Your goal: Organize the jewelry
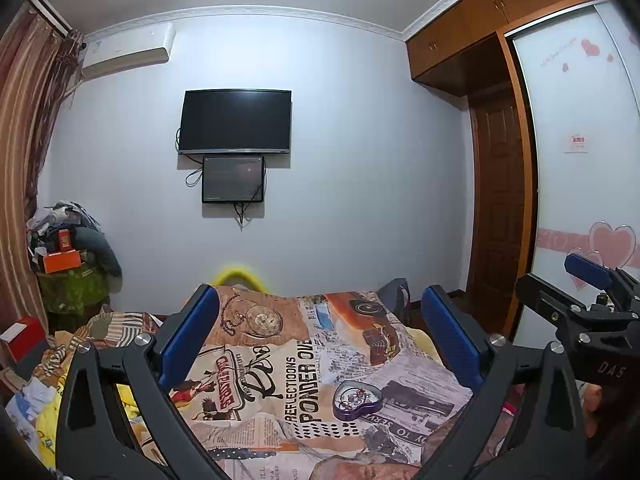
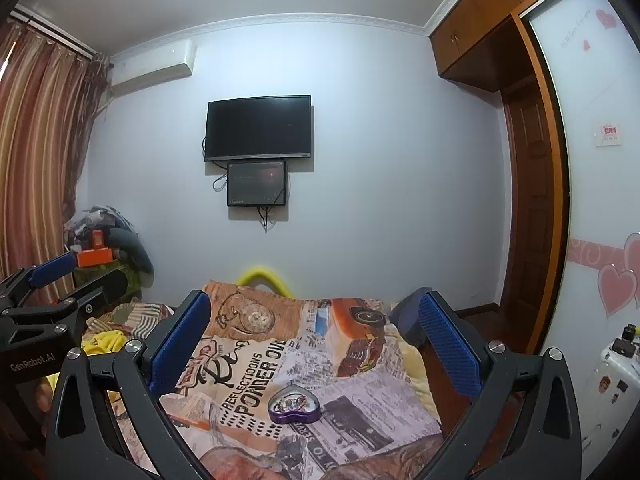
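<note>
A purple heart-shaped tin (image 1: 357, 400) lies open on the printed bedspread (image 1: 280, 360) with small pieces of jewelry inside. In the left wrist view my left gripper (image 1: 320, 300) is held above the bed, open wide with nothing between its blue pads; the tin sits lower, nearer the right finger. In the right wrist view my right gripper (image 2: 316, 300) is likewise open and empty, with the tin (image 2: 295, 403) below and slightly left of centre. Each view shows the other gripper's blue finger (image 1: 588, 272) (image 2: 52, 270) at its edge.
A dark TV (image 1: 235, 121) and a smaller screen hang on the far wall. A heap of clothes and orange boxes (image 1: 64, 252) stands at the left by the curtain. Wooden wardrobe and door (image 1: 500, 200) are at the right. A white appliance (image 2: 608, 392) stands at the right.
</note>
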{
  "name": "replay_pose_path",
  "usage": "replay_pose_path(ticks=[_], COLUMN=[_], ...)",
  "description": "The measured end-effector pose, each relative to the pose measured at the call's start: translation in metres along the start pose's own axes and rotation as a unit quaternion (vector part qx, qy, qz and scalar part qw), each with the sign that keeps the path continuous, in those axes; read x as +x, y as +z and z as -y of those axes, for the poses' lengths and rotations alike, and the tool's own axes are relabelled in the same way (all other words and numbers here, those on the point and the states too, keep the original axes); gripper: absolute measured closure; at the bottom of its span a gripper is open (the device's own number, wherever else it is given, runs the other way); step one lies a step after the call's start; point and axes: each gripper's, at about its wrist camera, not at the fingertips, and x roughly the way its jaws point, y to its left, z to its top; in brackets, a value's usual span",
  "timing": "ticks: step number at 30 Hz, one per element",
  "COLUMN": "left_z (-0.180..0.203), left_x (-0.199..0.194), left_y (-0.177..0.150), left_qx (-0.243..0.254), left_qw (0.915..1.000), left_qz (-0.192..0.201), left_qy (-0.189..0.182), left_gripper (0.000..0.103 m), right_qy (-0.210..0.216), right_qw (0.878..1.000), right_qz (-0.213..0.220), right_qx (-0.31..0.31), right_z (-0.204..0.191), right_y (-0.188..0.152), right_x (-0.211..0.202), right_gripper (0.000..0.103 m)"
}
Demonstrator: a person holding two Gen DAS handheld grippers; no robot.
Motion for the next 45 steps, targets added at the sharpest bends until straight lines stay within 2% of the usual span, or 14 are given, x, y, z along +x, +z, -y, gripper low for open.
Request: replay_pose_path(ticks=[29,45], left_z=[-0.001,-0.001], left_x=[0.003,0.006], left_y=[-0.003,-0.003], left_qx=[-0.006,-0.006], left_qw=[0.9999,0.9997], left_qz=[-0.011,-0.02], left_qy=[0.006,-0.012], left_gripper=[0.001,0.001], right_qy=[0.004,0.005], right_qw=[1.0,1.0], right_qz=[-0.012,-0.015], right_qx=[0.001,0.006], right_z=[0.002,0.005], right_y=[-0.002,-0.001], right_x=[-0.009,-0.008], right_gripper=[0.0,0.0])
